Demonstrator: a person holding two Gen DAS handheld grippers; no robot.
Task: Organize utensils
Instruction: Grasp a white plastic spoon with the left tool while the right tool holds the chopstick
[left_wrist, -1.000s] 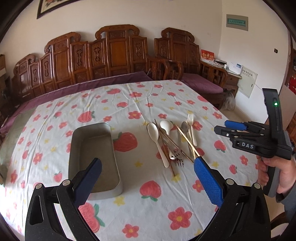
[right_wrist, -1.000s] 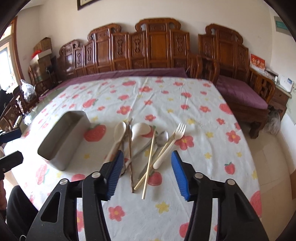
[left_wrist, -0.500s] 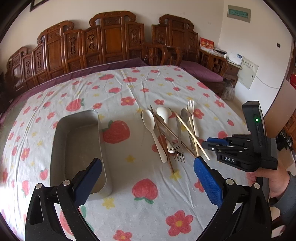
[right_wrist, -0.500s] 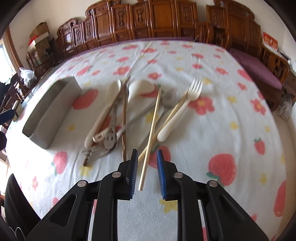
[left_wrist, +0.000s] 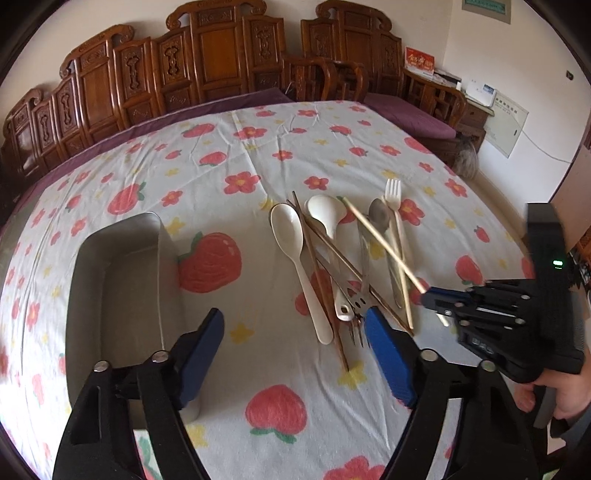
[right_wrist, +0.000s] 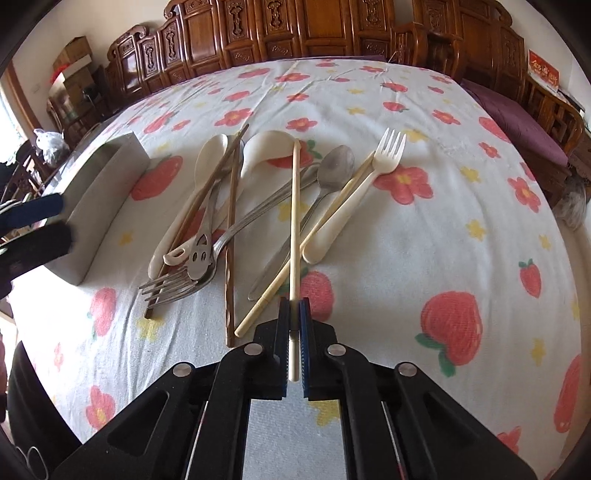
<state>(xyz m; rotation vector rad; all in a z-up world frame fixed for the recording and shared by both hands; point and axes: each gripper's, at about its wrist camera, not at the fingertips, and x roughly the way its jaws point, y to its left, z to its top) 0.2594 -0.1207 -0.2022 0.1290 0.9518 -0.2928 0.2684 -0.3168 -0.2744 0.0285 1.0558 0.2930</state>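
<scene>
We have the right gripper (right_wrist: 294, 321) pinched shut on the near end of a pale, thin wooden chopstick (right_wrist: 294, 206), which reaches forward over the heap of spoons, forks and chopsticks (right_wrist: 236, 206) on the strawberry-print tablecloth (right_wrist: 424, 229). We judge it light, stiff and smooth, so a grip this near the end lets it swing or slip; holding closer to the middle would steady it. The empty grey metal tray (left_wrist: 122, 295) lies left of the heap. Our left gripper (left_wrist: 295, 354) hangs wide open and empty above the cloth. Half a second ago the right jaws only straddled the stick; now they clamp it, and its far tip looks raised.
</scene>
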